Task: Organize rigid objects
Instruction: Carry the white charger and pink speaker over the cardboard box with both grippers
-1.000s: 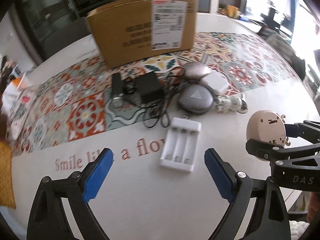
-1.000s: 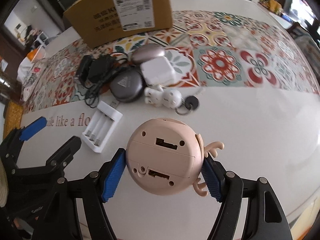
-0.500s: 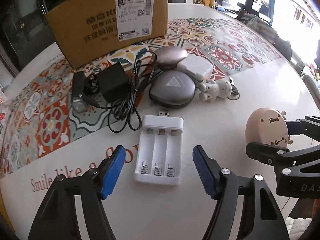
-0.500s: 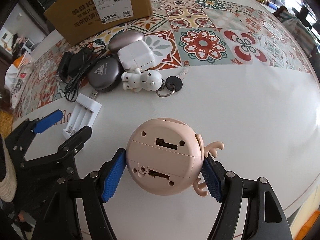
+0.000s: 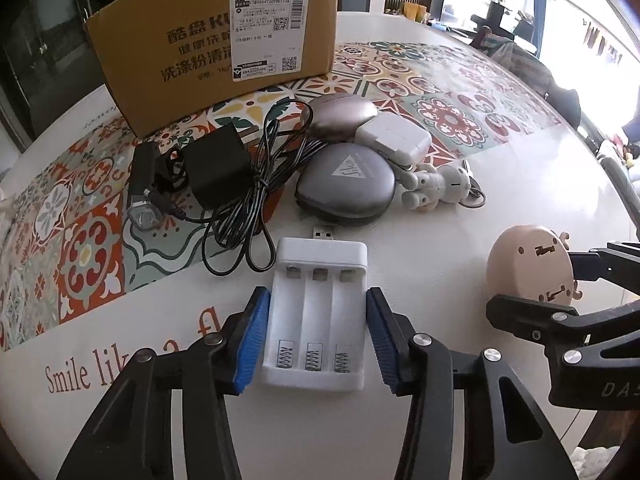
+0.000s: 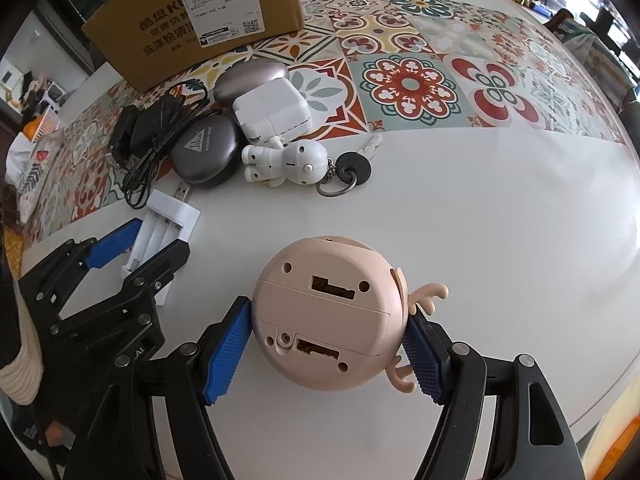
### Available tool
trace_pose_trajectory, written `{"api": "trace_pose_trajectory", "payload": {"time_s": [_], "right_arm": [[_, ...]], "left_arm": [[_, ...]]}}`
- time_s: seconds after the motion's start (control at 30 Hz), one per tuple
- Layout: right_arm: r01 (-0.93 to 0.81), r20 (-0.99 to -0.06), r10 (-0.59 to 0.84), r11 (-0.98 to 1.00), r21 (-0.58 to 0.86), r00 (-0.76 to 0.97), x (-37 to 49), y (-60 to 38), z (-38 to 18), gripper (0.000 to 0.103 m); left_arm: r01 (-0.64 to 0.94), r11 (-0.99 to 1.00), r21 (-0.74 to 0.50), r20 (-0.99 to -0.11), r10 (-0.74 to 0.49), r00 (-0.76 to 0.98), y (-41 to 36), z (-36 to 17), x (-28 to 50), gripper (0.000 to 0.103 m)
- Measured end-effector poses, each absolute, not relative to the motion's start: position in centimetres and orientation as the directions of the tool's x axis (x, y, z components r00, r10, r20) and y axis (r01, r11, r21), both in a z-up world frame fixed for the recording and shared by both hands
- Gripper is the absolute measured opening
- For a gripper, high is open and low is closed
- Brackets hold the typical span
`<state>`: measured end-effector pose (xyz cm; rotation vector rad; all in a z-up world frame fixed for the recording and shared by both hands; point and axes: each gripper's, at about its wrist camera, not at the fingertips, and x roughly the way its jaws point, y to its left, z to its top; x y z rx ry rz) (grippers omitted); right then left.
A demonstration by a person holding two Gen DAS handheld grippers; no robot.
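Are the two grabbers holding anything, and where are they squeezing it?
The right gripper squeezes the round peach toy by its two sides. The left gripper has the white battery charger between its pads at its long sides, seemingly gripped.

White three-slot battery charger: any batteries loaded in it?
No, all three slots of the white three-slot battery charger sit bare, with springs and contacts exposed, between the left claw's blue pads.

Charger tray (image 5: 316,312) before cable pile (image 5: 248,184); box (image 5: 216,40) behind.
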<state>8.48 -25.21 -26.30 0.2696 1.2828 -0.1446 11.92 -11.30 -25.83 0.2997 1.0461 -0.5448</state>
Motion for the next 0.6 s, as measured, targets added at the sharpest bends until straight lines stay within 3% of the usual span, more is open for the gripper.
{"api": "trace_pose_trajectory", "payload": {"time_s": [0.6], "right_arm": [[0.196, -0.926, 0.044, 0.972, 0.126, 0.376, 7.7, -24.2, -22.0, 0.072]], "left_arm": [[0.469, 0.881, -0.057, -0.859, -0.283, 0.427, -8.9, -21.0, 9.8, 0.048]]}}
